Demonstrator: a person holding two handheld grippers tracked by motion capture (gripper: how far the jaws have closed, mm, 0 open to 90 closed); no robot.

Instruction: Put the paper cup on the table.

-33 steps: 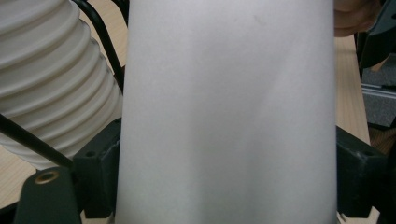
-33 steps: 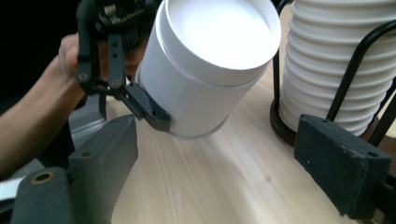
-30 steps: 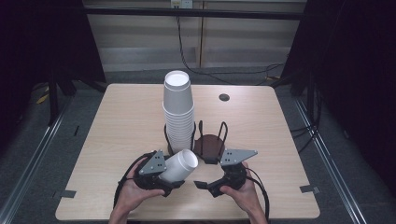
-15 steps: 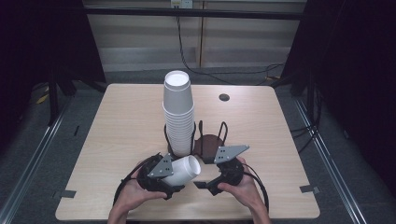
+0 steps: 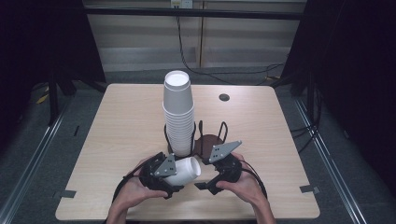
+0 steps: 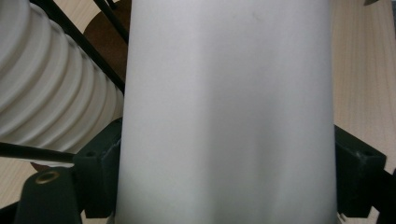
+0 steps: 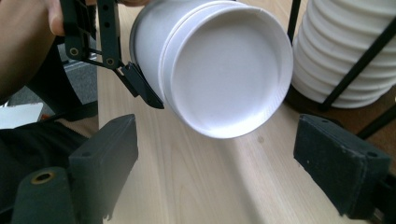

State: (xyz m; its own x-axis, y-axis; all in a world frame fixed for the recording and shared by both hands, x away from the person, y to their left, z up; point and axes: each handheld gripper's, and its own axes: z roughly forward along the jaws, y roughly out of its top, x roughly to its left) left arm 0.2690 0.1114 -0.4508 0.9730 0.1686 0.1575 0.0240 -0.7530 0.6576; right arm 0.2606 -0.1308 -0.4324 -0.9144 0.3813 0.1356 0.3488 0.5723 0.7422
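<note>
White foam cup was held sideways by the left gripper at the lower centre, pinched nearly closed; the right gripper, jaws wide and empty, was judged next to grasp its base.

1. The bench is a pale wood-grain top with rounded corners, standing on a grey floor.
2. A dark round base with upright black wire arms, the cup holder, sits on the bench near the front middle.
3. A tall stack of white cups stands upright in the holder's left side.
4. A small dark round disc lies on the bench near its far edge, well apart from the holder.
</note>
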